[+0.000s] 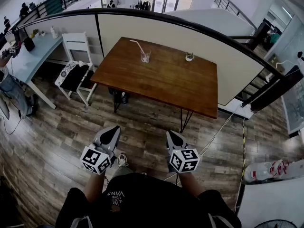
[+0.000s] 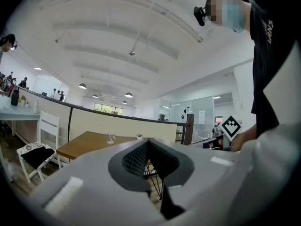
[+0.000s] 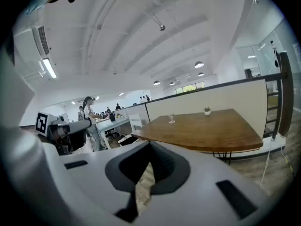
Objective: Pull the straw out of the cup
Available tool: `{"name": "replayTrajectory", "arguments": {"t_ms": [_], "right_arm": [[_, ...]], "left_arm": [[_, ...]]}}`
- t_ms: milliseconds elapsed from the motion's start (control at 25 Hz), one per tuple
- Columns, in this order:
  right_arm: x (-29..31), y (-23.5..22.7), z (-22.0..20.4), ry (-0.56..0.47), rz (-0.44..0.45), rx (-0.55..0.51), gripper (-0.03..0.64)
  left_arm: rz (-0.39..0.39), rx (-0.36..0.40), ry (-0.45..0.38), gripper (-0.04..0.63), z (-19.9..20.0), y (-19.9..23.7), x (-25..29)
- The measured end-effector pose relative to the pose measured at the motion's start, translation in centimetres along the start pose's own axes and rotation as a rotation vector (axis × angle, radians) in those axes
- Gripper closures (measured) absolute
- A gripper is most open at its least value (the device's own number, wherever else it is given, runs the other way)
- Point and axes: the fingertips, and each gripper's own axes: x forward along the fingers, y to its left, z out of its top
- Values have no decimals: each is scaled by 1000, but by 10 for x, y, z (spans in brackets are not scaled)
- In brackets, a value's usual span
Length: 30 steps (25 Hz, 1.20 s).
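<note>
A clear glass cup (image 1: 145, 56) with a pale straw (image 1: 137, 44) leaning to the left stands at the far side of a brown wooden table (image 1: 161, 80). The cup shows small in the left gripper view (image 2: 111, 138) and in the right gripper view (image 3: 171, 119). My left gripper (image 1: 112, 133) and right gripper (image 1: 171, 137) are held close to my body, over the wooden floor, well short of the table. Both are shut with nothing between the jaws. Each points toward the table.
A small potted plant (image 1: 189, 57) sits on the table to the right of the cup. A white chair (image 1: 76, 70) stands left of the table, beside a pale desk (image 1: 28, 61). A curved dark railing with a cream panel (image 1: 166, 32) runs behind the table. A cable (image 1: 216, 134) trails on the floor.
</note>
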Motion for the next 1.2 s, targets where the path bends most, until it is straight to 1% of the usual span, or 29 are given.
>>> {"name": "replayTrajectory", "arguments": {"t_ms": [240,400,440,480,520,560,600,640,680,720,920,1200], "right_arm": [[1,7,2,-12,25,-4,604],[4,10,10,-68,62,40,603],[6,10,12,-76,63,46,599],[9,9,13,-79,61,49,598],[12,8,14,-80,58,50,596],[16,8,15,-77,56,53,571],[21,7,15,-72,53,55,510],[26,7,16,-66,49,55,478],[33,7,16,-63,45,55,471],[40,7,18,-63,42,57,463],[83,7,32,-69,30,81,463],[158,7,59,-77,0,98,463]], "left_arm": [[-13,-9,-24,584,1,-5,3],[1,-23,-39,576,0,-1,5],[-3,-34,-38,542,-1,0,5],[-7,-44,-35,467,-2,3,7],[-10,-49,-29,420,-4,5,8],[-14,-48,-21,417,-5,8,10],[-20,-44,-13,407,-7,10,13],[-27,-41,-6,394,-9,13,16],[-34,-39,0,389,-10,17,20],[-41,-38,4,385,-10,21,24],[-72,-34,16,377,-6,55,49],[-82,-29,20,377,10,132,85]]}}
